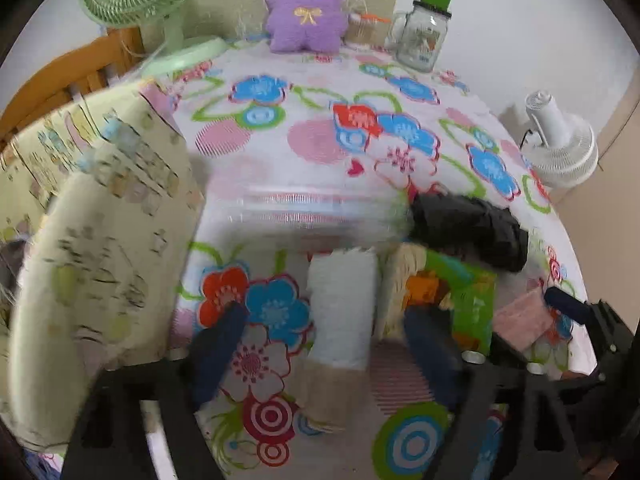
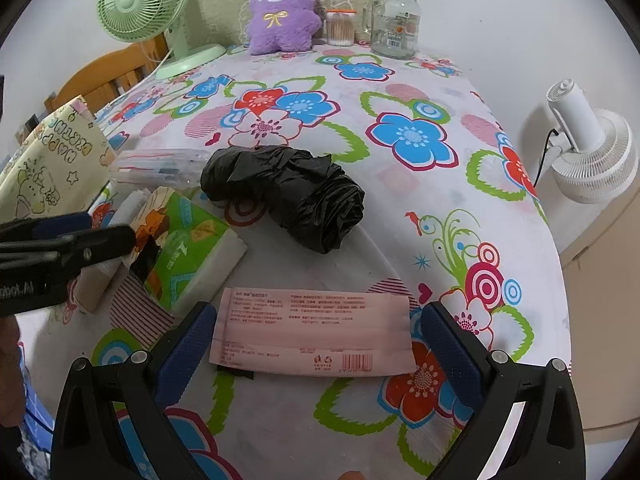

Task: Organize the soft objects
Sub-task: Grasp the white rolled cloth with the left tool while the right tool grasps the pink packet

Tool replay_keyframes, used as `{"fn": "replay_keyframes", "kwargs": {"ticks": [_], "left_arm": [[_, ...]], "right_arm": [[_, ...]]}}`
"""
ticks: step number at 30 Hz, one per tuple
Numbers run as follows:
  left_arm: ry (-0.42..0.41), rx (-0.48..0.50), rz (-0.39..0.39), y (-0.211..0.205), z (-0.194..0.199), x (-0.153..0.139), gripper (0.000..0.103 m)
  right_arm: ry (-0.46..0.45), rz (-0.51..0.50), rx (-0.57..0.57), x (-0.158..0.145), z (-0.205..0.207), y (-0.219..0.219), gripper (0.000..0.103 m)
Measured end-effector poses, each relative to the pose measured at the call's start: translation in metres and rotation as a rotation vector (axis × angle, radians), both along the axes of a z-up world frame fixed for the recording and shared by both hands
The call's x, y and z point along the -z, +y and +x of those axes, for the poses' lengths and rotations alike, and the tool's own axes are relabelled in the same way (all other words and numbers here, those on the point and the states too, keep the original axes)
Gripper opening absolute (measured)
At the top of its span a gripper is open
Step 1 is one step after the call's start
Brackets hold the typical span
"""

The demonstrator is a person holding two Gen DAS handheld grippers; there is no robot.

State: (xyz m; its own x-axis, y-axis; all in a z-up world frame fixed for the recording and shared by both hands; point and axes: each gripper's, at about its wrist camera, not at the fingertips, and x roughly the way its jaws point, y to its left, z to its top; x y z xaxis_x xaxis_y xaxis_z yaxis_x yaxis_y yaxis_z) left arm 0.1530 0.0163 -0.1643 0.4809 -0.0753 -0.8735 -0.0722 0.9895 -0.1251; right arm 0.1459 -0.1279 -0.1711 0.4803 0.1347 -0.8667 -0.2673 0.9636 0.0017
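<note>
Between the spread right gripper (image 2: pixel 318 344) fingers—pink packet (image 2: pixel 312 332), ungripped; left gripper (image 1: pixel 320 340) open, blurred.

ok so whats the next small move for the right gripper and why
Probably lower the right gripper a little and close on the pink packet. Its fingers stand open on either side of the packet, which lies flat on the flowered cloth, not yet pressed. That looks like the nearest soft thing to grab.

Soft, even daylight, faint shadows; left wrist view motion-blurred, right sharp; fisheye bending, dark corners.
</note>
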Motion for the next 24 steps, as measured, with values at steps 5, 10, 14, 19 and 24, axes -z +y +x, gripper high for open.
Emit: {"fn": "replay_keyframes", "kwargs": {"ticks": [5,10,14,19,24], "left_arm": [[0.03,0.014,-0.03,0.0,-0.005,0.01,0.088],[0.021,0.091,-0.065,-0.012,-0.01,0.0,0.016],[0.003,0.092,-0.012,-0.022,-0.014,-0.006,0.006],[0.003,0.084,-0.03,-0.015,-0.015,-0.007,0.005],[-0.015,0.074,-0.043,-0.009,-0.02,-0.015,0.004]], "right_arm": [[0.001,0.009,0.004,0.0,0.0,-0.002,0.102],[0.002,0.003,0.015,0.0,0.002,0.0,0.102],[0.008,0.015,0.023,-0.001,0.003,-0.002,0.102],[0.012,0.025,0.032,-0.001,0.003,-0.004,0.102],[0.012,0.03,0.04,-0.001,0.004,-0.004,0.102]]}}
